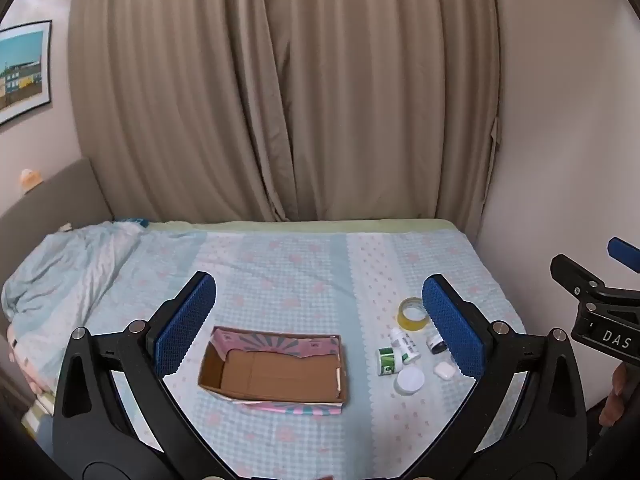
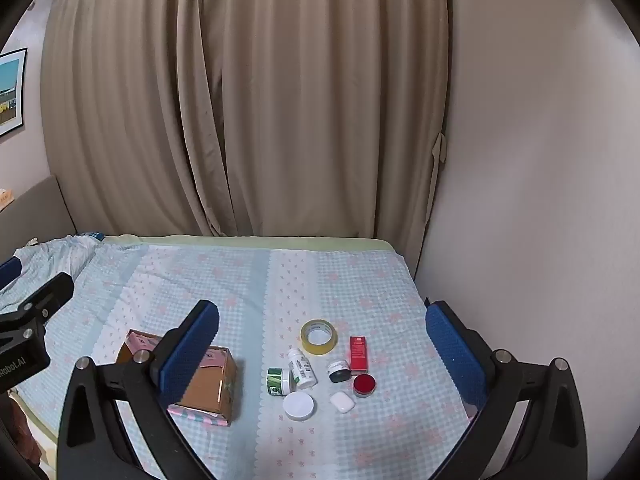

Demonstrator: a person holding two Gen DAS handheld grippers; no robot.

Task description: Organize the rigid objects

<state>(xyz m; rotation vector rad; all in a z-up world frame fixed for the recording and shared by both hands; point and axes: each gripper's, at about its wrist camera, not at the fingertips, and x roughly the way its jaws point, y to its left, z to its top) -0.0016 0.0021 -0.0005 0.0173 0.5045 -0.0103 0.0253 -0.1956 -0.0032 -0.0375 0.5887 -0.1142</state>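
Two spread, empty grippers above a bed with a box and small containers.
Left wrist view: left gripper [image 1: 320, 326] spread wide over the empty cardboard box [image 1: 276, 368]; containers [image 1: 408, 354] lie beside it, rightward. Right wrist view: right gripper [image 2: 322, 354] spread wide over those containers, tape roll [image 2: 319, 336] among them.

Bare bed [image 2: 224, 280] stretches far and left. The open cardboard box [image 1: 276, 368] blocks near-left; clustered small containers [image 2: 316, 372] crowd right, a clear strip between them.

Both wrist cameras look down at an angle over the bed [image 1: 280, 264] toward the 12 o'clock curtain [image 2: 240, 100], the right view sitting rightward; both share the cardboard box [image 1: 276, 368].
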